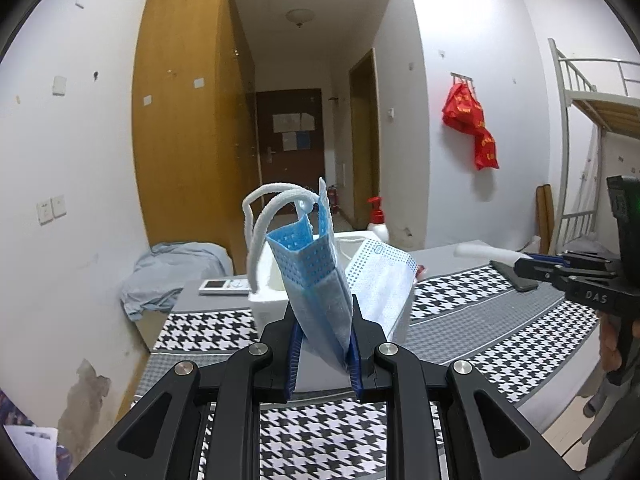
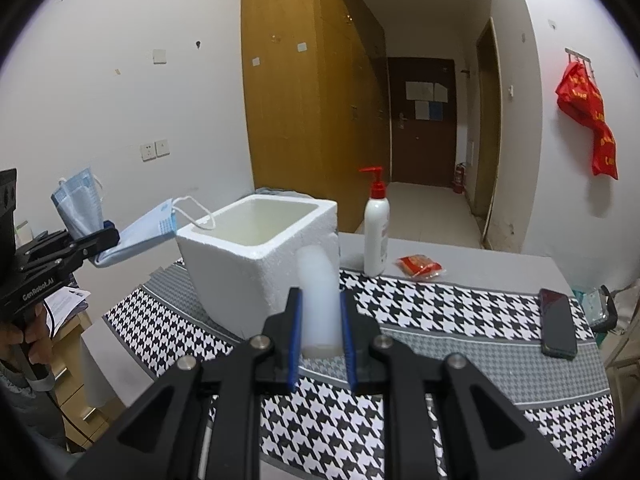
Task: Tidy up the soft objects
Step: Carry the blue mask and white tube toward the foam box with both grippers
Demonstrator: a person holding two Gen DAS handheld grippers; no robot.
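Note:
In the left wrist view, my left gripper (image 1: 324, 314) is shut on blue face masks (image 1: 312, 264). One folded mask stands upright with its white ear loops on top; a second mask (image 1: 380, 280) leans right, pale side out. Just behind them is a white foam box (image 1: 262, 280), open at the top. In the right wrist view, my right gripper (image 2: 320, 296) is shut on a white foam cylinder (image 2: 316, 272), held in front of the foam box (image 2: 260, 256). The left gripper (image 2: 109, 237) holds the masks (image 2: 78, 208) left of the box, one mask (image 2: 148, 228) reaching its rim. The right gripper (image 1: 520, 267) shows at the right edge.
A houndstooth cloth (image 2: 460, 312) covers the table. On it stand a white pump bottle with a red top (image 2: 376, 232), a red packet (image 2: 420, 266) and a dark phone (image 2: 558, 322). A white remote (image 1: 224, 286) lies behind the box. A person's hand (image 2: 24, 336) grips the left handle.

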